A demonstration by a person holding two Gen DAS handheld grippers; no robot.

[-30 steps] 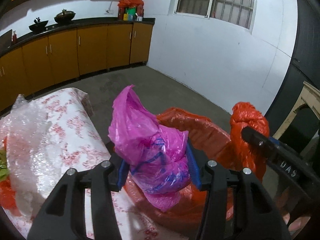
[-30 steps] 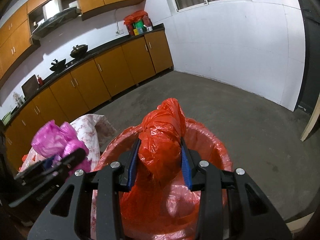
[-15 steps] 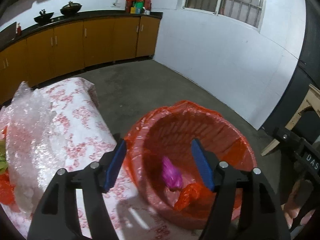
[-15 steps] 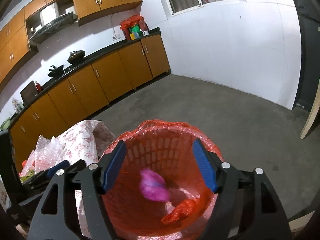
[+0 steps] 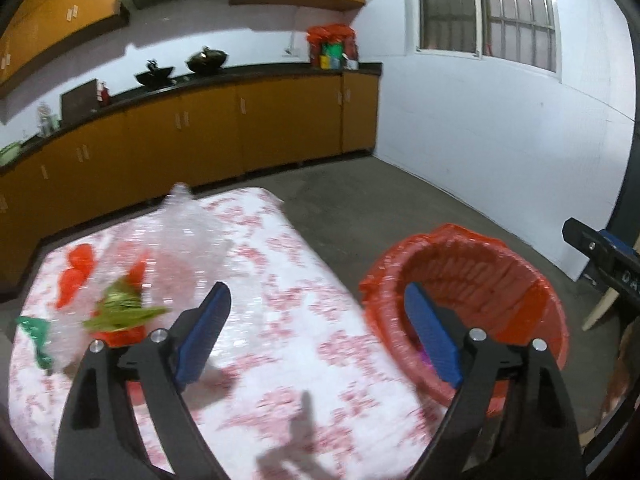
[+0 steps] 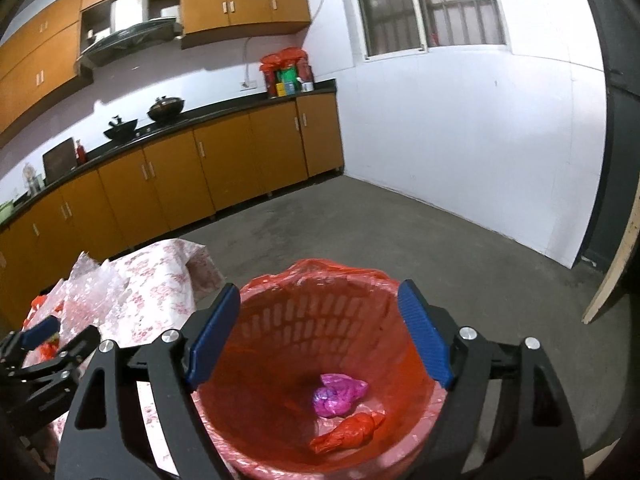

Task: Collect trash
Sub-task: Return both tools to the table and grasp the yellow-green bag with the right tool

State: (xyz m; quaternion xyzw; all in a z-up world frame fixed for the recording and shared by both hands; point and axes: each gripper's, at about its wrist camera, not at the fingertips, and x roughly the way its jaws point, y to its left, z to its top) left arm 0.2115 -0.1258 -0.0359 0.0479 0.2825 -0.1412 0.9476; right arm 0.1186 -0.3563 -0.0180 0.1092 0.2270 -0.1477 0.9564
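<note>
A red-lined waste basket stands on the floor beside the table; it also shows in the left wrist view. Inside it lie a pink bag and a red bag. My right gripper is open and empty, right above the basket. My left gripper is open and empty, over the floral tablecloth. On the table's left lie clear bubble wrap, a green wrapper, red scraps and a green scrap.
Orange kitchen cabinets with a dark counter run along the far wall. The white wall stands at the right. A wooden board leans at the far right. The floor is grey concrete.
Both grippers opened and dropped the pink and red bags into the basket. The left gripper then swung left, over the table.
</note>
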